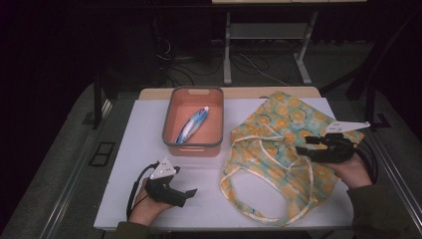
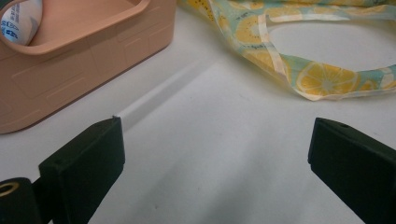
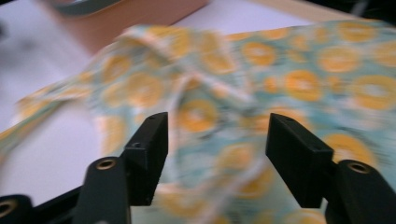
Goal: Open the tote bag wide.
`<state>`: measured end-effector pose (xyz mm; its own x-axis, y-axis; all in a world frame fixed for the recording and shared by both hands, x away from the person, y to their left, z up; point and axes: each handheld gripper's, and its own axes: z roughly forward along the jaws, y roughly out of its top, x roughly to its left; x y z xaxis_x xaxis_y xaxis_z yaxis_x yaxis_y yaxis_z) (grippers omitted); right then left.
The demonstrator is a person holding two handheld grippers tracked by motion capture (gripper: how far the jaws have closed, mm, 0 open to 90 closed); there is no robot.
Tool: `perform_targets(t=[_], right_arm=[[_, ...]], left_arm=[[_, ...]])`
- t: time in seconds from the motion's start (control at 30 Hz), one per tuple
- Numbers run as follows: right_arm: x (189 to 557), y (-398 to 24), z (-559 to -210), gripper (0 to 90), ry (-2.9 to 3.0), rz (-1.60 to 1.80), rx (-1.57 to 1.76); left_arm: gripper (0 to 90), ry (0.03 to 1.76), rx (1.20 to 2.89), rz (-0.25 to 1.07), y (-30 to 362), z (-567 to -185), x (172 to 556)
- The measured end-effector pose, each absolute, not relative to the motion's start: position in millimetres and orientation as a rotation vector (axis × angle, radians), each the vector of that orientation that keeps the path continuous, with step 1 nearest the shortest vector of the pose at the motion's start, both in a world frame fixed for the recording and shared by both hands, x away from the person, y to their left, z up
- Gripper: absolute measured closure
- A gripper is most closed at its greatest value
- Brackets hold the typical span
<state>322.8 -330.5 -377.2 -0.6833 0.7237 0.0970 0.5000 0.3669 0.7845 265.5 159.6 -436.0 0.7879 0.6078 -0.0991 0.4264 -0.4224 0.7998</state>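
**Both grippers open, bag flat on table**

Left gripper (image 1: 191, 193) nearest the camera, low on the white table (image 1: 129, 149), jaws spread wide over bare surface, nothing between them. Right gripper (image 1: 302, 145) hovers over the lemon-print tote bag (image 1: 278, 144), jaws parted, not pinching the cloth; its own view is blurred. Bag lies flat at the table's right, handles looped toward the front edge. Peach bin (image 1: 193, 145) just left of it holds a blue-white tube (image 1: 192, 125).

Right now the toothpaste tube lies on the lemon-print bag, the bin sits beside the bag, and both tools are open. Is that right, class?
Not quite. The toothpaste tube lies inside the bin, not on the lemon-print bag; the high view shows it. The bin does sit beside the bag, and the left tool and right tool are open.
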Motion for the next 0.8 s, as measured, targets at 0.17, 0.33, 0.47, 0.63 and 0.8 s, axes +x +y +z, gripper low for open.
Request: perform_targets(t=[0.17, 0.33, 0.47, 0.63, 0.8], right_arm=[[303, -299, -384, 57.6, 2.508, 1.212, 0.948], [289, -274, -401, 61.2, 2.632, 1.149, 0.849], [289, -265, -421, 60.4, 2.717, 1.021, 0.838], [290, -260, -436, 64.2, 2.783, 0.924, 0.836], [291, -260, -439, 83.5, 2.754, 0.891, 0.813]], left_arm=[[2.3, 0.769, 2.078, 0.252, 159, -436, 266], [2.3, 0.765, 2.083, 0.253, 159, -436, 266], [2.3, 0.767, 2.080, 0.253, 159, -436, 265], [2.3, 0.763, 2.085, 0.253, 158, -437, 266], [2.3, 0.763, 2.086, 0.254, 158, -437, 265]])
